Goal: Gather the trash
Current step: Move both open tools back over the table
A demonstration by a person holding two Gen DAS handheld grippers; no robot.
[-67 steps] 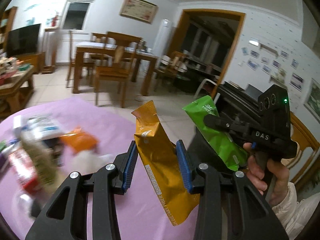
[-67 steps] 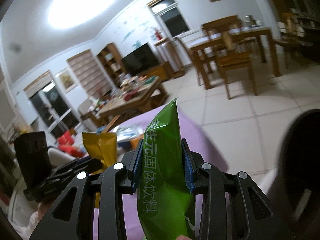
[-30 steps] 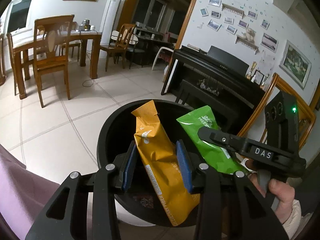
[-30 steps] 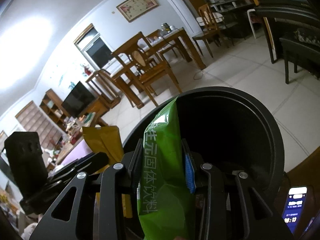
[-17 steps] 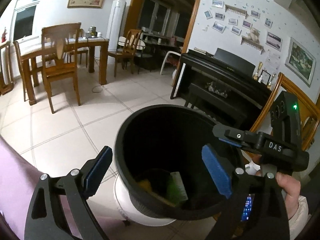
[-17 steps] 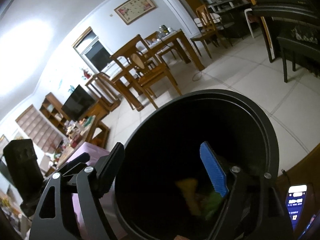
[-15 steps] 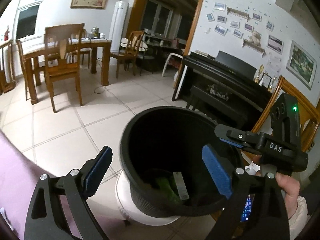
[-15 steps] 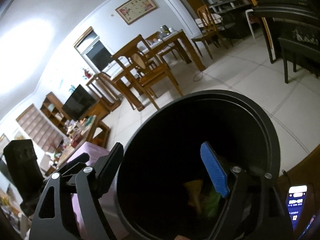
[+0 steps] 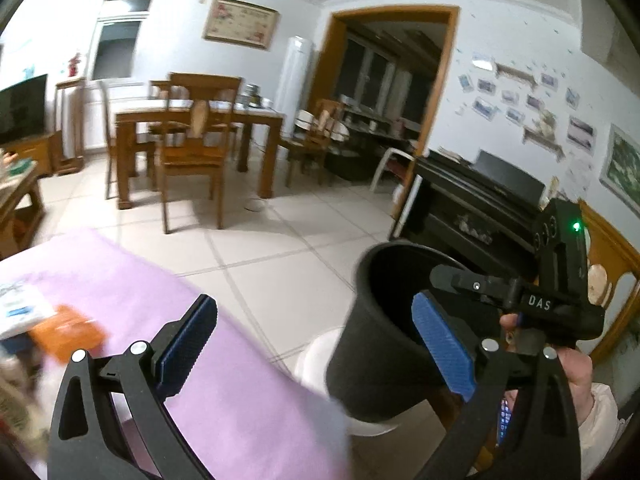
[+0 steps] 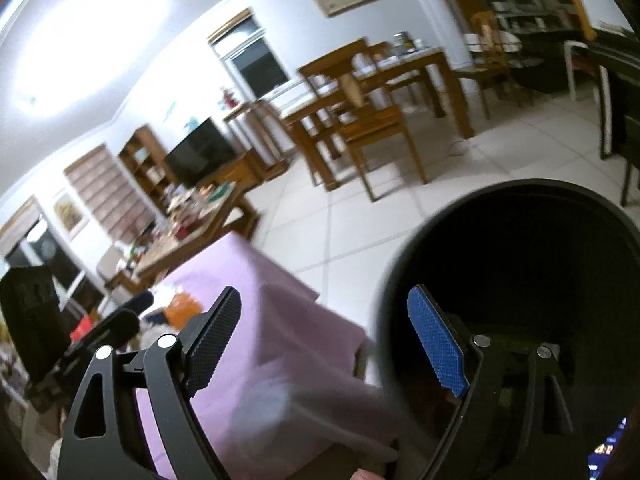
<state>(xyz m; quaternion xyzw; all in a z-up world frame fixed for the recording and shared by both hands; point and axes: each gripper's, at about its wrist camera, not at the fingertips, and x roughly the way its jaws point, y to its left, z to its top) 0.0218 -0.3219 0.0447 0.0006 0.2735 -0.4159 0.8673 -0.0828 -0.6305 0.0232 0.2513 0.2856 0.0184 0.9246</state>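
My left gripper (image 9: 316, 344) is opening wide over the edge of the purple-clothed table (image 9: 240, 392), with nothing between its blue pads. The black trash bin (image 9: 360, 360) stands just right of it on the floor. My right gripper (image 10: 326, 340) is also opening and holds nothing. Its right finger is in front of the bin's (image 10: 400, 280) dark mouth, its left over the purple cloth (image 10: 260, 320). An orange packet (image 9: 66, 330) and a white packet (image 9: 20, 308) lie blurred on the table at far left. The bin's contents are hidden.
A white round base (image 9: 316, 360) sits beside the bin. A wooden dining table with chairs (image 9: 192, 120) stands across the tiled floor, and a black piano (image 9: 480, 200) at the right. A cluttered low table (image 10: 192, 220) is at the left. A hand (image 9: 572, 364) holds the right gripper.
Both grippers let go of their packets, orange and green, which fell into the bin. Both then swung left, away from the bin's mouth toward the purple table, jaws wide.
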